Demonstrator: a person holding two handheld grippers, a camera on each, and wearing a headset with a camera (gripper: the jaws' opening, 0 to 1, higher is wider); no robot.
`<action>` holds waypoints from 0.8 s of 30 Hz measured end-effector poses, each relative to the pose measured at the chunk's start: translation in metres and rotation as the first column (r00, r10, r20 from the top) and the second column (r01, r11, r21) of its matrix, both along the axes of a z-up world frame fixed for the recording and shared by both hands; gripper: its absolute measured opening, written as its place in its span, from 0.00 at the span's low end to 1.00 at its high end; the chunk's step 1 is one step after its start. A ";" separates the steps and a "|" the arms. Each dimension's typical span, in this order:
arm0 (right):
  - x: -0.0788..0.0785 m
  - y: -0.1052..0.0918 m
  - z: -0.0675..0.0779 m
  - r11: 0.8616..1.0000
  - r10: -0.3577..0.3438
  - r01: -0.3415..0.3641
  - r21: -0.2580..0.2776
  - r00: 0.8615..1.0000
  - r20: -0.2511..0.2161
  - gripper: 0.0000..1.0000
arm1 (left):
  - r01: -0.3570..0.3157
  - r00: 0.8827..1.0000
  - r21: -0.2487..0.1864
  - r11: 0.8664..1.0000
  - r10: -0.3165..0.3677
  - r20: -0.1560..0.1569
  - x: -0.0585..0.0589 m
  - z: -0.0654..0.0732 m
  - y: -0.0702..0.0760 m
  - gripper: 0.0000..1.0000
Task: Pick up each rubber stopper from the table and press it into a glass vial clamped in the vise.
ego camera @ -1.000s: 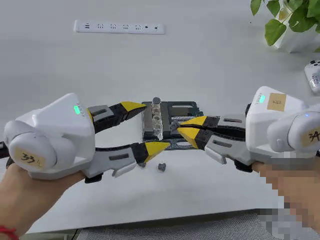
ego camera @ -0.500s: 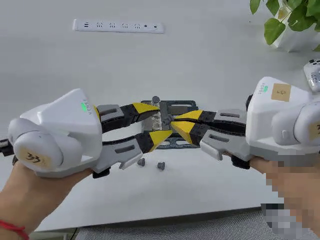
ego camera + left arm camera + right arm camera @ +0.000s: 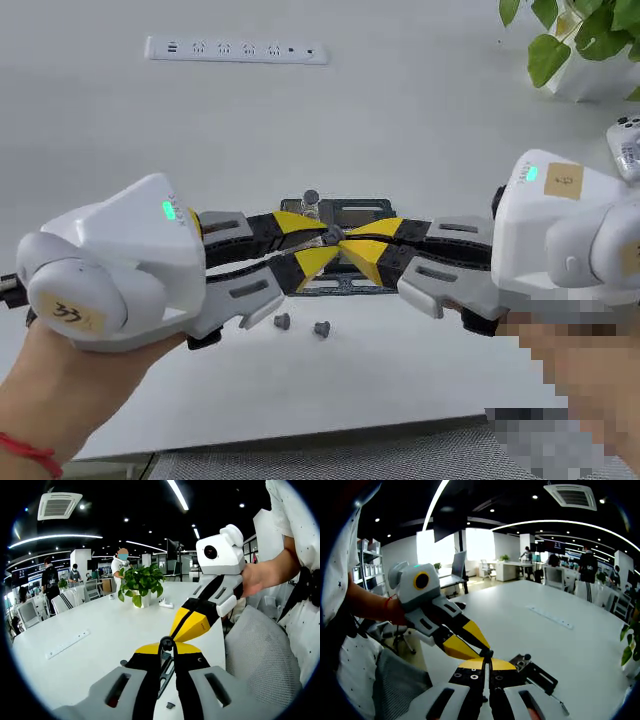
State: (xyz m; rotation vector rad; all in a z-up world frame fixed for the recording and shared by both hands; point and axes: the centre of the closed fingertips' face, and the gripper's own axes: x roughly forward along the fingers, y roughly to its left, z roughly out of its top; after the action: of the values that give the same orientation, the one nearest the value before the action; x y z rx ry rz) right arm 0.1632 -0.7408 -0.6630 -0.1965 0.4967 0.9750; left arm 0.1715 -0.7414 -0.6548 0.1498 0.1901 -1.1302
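left gripper (image 3: 320,241) and right gripper (image 3: 347,241) meet tip to tip, both clamped on one rubber stopper (image 3: 333,236), likely regripping it above the vise (image 3: 362,210).

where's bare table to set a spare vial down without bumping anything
Free: the wide bare table between power strip and vise, and the near strip in front of the two loose stoppers. Crowded: over the vise, where left gripper and right gripper tips meet on a stopper.
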 end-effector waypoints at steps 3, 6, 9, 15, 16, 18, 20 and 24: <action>0.000 0.000 0.000 1.000 -0.004 0.004 0.003 1.000 -0.004 0.00 | 0.000 1.000 0.001 1.000 0.000 0.002 0.000 0.000 0.000 0.06; 0.001 -0.001 0.000 1.000 -0.011 0.011 0.006 1.000 -0.007 0.00 | -0.005 1.000 -0.001 1.000 0.005 0.001 0.000 0.001 0.000 0.05; 0.002 -0.001 0.001 1.000 -0.021 0.021 0.012 1.000 -0.014 0.00 | -0.010 1.000 0.002 1.000 0.010 0.008 0.001 0.001 0.000 0.05; 0.001 0.000 0.000 0.999 -0.031 0.031 0.012 0.999 -0.026 0.00 | -0.013 1.000 0.009 1.000 0.013 0.009 0.000 0.000 0.000 0.05; 0.001 0.000 0.000 0.999 -0.031 0.031 0.013 0.999 -0.026 0.00 | -0.013 1.000 0.007 1.000 0.013 0.008 0.000 0.001 0.000 0.05; 0.001 -0.001 0.001 0.999 -0.036 0.036 0.021 0.999 -0.037 0.00 | -0.010 1.000 0.010 1.000 0.010 0.013 -0.001 0.001 -0.001 0.05; 0.000 -0.001 0.001 0.999 -0.033 0.034 0.017 0.999 -0.034 0.00 | -0.008 1.000 0.013 1.000 0.008 0.015 -0.001 0.001 -0.001 0.04; -0.001 -0.001 0.000 1.000 -0.021 0.021 0.007 0.999 -0.030 0.00 | 0.000 1.000 0.019 1.000 0.000 0.009 -0.003 0.000 -0.002 0.04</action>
State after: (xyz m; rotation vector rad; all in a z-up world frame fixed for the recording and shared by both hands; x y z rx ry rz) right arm 0.1621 -0.7419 -0.6627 -0.1700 0.5220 0.9604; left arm 0.1686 -0.7430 -0.6543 0.1714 0.1933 -1.1275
